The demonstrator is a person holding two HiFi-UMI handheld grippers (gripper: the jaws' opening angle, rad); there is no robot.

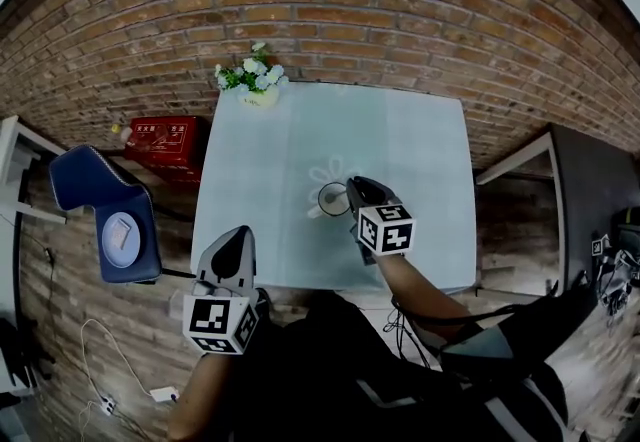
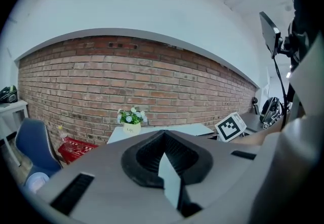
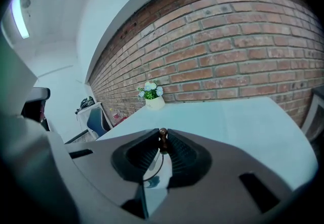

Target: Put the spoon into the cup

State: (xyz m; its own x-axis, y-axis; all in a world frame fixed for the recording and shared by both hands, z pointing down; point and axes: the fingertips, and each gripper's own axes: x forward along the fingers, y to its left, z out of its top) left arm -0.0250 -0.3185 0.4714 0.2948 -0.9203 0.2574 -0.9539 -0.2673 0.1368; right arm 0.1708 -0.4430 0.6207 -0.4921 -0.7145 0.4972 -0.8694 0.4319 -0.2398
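My right gripper jaws pinch the spoon upright just over the cup, so I judge only lowering and release remain. My left gripper, well apart from the cup, has its jaws pressed together, empty.

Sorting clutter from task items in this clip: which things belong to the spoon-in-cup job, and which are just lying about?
Job: spoon, cup, right gripper.
Lying about: flower pot, blue chair, red box, left gripper.
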